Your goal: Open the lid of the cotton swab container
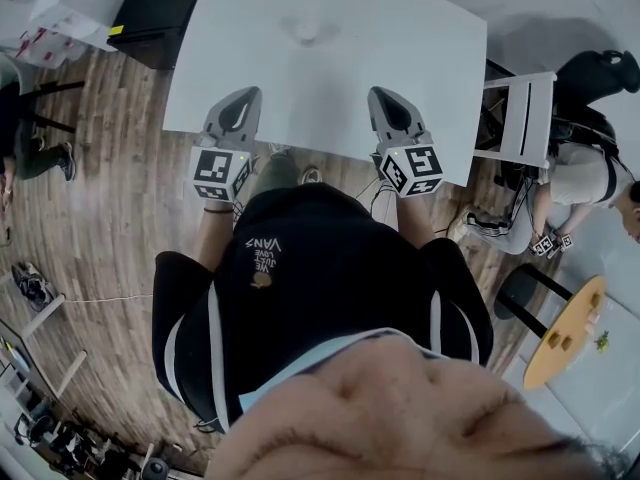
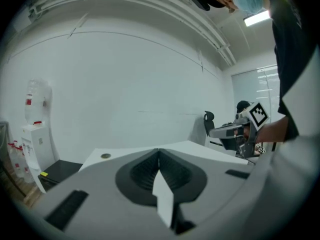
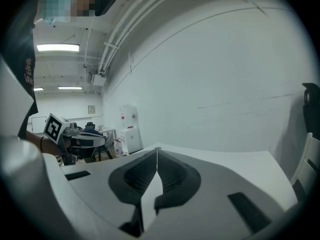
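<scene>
White tabletop, and a pale blur lies ahead, between both tongs: likely the cotton swab container. Left gripper and right gripper are pressed together, empty; arriving clamped risks shoving it away.

Table white. Left gripper and right gripper grey, pads dark and ribbed, cubes carry black-and-white square markers. Floor brown wood-grain planks. Shirt black with white side stripes. Round side table yellow-orange, cabinet black, chair white
</scene>
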Available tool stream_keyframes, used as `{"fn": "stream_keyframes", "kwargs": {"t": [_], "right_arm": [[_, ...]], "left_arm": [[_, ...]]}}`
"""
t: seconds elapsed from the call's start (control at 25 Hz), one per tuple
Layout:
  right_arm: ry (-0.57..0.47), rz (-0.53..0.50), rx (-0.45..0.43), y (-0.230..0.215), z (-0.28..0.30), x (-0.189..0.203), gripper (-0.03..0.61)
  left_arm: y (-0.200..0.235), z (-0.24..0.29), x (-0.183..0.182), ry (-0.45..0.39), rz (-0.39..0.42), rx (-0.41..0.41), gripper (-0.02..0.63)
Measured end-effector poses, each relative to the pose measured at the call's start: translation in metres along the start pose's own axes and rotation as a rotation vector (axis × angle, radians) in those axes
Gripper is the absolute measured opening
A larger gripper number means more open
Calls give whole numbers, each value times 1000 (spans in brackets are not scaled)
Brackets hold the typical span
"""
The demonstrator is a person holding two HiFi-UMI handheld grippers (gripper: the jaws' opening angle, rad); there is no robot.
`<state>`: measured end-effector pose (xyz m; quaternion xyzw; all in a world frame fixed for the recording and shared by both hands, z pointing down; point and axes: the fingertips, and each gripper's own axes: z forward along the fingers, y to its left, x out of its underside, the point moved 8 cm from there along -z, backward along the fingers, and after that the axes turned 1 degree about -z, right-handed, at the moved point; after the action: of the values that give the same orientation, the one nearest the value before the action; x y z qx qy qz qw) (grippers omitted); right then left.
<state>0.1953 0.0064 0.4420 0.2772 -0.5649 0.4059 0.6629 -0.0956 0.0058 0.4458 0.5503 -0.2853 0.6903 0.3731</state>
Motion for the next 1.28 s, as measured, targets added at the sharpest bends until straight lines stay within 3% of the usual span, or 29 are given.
{"fn": "stream_keyframes", "kwargs": {"t": [1.28], "right_arm": [[20, 37, 107, -16, 84, -19, 14]], "left_arm": [[76, 134, -50, -87, 92, 206, 18]]}}
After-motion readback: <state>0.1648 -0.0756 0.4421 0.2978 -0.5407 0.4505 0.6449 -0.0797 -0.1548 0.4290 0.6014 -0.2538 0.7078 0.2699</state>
